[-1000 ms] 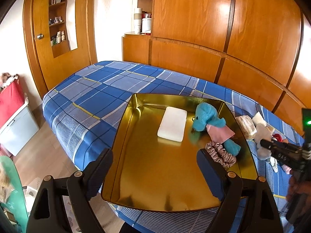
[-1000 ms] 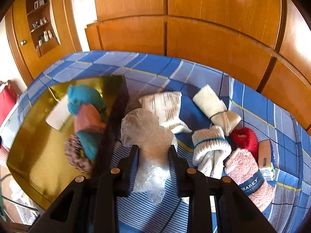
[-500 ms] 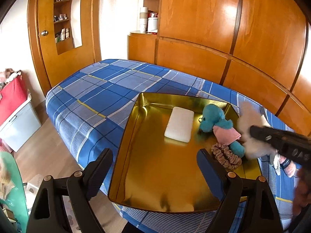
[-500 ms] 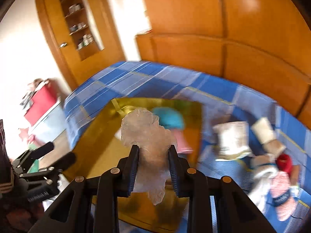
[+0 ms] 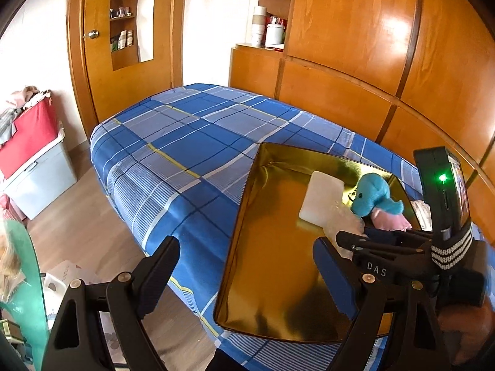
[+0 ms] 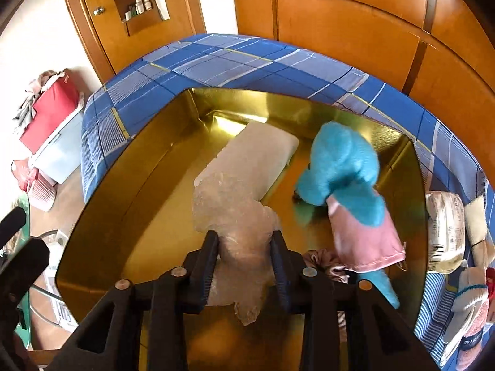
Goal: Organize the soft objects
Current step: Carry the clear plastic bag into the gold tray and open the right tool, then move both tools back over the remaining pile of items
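Note:
A gold tray [image 5: 272,266] [image 6: 148,167] lies on the blue plaid bed. In it are a white foam block [image 5: 321,199] [image 6: 263,151], a blue plush toy with a pink skirt [image 5: 376,196] [image 6: 343,170] and a pink scrunchie [image 6: 321,261]. My right gripper [image 6: 246,249] is shut on a crumpled clear plastic bag [image 6: 235,213] and holds it over the tray, beside the foam block. The bag and that gripper also show in the left wrist view [image 5: 343,224]. My left gripper [image 5: 244,266] is open and empty above the tray's near left edge.
Rolled socks and a packaged item [image 6: 445,228] lie on the bed [image 5: 191,142] right of the tray. Wooden wardrobe panels [image 5: 355,37] stand behind the bed. A red-lidded storage bin [image 5: 34,154] stands on the floor at the left.
My right gripper has carried the plastic bag from the sock pile leftward over the tray and lowered it beside the foam block. My left gripper has shifted left and stayed open.

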### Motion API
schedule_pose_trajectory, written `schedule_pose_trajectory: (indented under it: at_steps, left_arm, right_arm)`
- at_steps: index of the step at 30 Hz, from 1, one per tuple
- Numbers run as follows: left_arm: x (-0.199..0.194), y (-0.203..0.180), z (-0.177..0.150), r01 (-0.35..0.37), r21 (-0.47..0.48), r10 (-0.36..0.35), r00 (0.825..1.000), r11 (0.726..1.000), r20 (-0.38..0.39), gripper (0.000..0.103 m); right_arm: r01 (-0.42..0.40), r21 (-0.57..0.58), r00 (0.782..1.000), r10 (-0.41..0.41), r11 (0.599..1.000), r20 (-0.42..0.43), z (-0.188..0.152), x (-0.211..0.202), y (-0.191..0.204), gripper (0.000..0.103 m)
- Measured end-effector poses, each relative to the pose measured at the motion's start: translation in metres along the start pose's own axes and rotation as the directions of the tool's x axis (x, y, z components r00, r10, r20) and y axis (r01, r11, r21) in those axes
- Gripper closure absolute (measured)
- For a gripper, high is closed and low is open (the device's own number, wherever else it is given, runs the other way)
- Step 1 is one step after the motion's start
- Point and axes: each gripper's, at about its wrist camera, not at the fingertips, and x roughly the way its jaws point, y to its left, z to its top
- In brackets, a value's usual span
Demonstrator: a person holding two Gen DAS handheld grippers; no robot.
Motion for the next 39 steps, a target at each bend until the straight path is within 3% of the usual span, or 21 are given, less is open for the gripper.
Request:
schedule_pose_trajectory:
  at_steps: [5,14,18,21,24,28,30,33,36,39]
  left_arm:
    - [0.002,0.002,-0.001,-0.006,-0.004,0.006,1.0,1.0,-0.005,0.015]
    - [-0.002,-0.002,0.002,-0.016,0.006,0.016,1.0,1.0,0.005,0.015]
    - [-0.005,-0.008,0.002,-0.015,0.022,0.015,1.0,1.0,0.008,0.015]
    - [-0.008,-0.015,0.002,-0.011,0.041,0.011,1.0,0.999,0.012,0.015]
    - [-0.01,-0.023,0.002,-0.004,0.063,0.003,1.0,0.998,0.013,0.015]
    - [-0.014,-0.036,0.003,0.005,0.1,-0.007,1.0,0.995,0.02,0.015]
    - [-0.017,-0.044,0.005,0.018,0.122,-0.022,0.999,0.992,0.024,0.014]
    - [-0.022,-0.062,0.006,0.048,0.171,-0.055,0.998,0.984,0.037,0.011]
    - [-0.026,-0.083,0.007,0.084,0.221,-0.095,0.995,0.972,0.039,0.011]
    - [-0.028,-0.108,0.007,0.129,0.275,-0.141,0.99,0.953,0.025,0.01]
  right_arm:
    - [0.057,-0.028,0.997,-0.056,0.998,0.047,-0.005,-0.014,0.004,0.064]
    - [0.05,0.028,0.975,-0.055,0.998,0.214,-0.014,-0.066,-0.004,0.063]
    - [0.127,0.025,0.955,-0.129,0.992,0.268,-0.019,-0.084,-0.007,0.063]
    - [0.216,0.037,0.925,-0.216,0.976,0.311,-0.026,-0.098,-0.012,0.062]
    - [0.223,0.051,0.915,-0.227,0.973,0.332,-0.034,-0.11,-0.022,0.062]
    - [0.258,0.078,0.906,-0.27,0.963,0.325,-0.044,-0.119,-0.039,0.062]
    - [0.241,0.097,0.912,-0.259,0.966,0.318,-0.052,-0.125,-0.054,0.062]
    - [0.217,0.145,0.923,-0.251,0.965,0.292,-0.068,-0.134,-0.086,0.05]
    - [0.233,0.209,0.919,-0.285,0.95,0.273,-0.087,-0.145,-0.123,0.04]
    - [0.28,0.277,0.908,-0.347,0.919,0.235,-0.106,-0.155,-0.164,0.039]
